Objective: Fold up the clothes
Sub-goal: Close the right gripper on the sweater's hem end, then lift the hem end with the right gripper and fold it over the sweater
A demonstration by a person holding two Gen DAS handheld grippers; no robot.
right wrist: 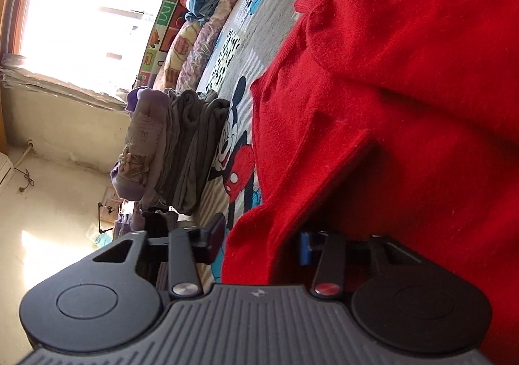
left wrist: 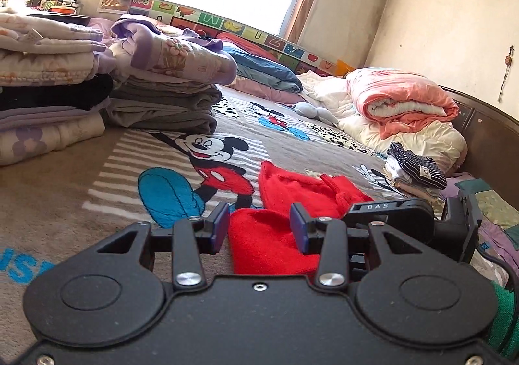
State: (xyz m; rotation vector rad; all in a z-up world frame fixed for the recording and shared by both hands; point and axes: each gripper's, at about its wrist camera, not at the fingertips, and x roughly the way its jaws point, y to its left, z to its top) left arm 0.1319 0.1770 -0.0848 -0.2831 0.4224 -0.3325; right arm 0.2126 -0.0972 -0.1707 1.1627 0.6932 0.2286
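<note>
While the wide bed (left wrist: 81,151) under its grey, short-piled cartoon-mouse blanket (left wrist: 207,151) gives a flat base, the fold will likely go best if both tools pull the cloth taut and lay it down level. A fuzzy red knitted garment (left wrist: 292,189) lies rumpled on that blanket, near the front edge. Soft, thick folded grey and lilac quilts (left wrist: 168,99) stand stacked well behind it. Left tool (left wrist: 261,227): its jaws stand partly spread with a red fold between the blue pads; whether they press it I cannot tell. Right tool (right wrist: 262,243): it is rolled sideways, and red knit drapes between its jaws and hides one pad, so its grip is likewise unclear.
</note>
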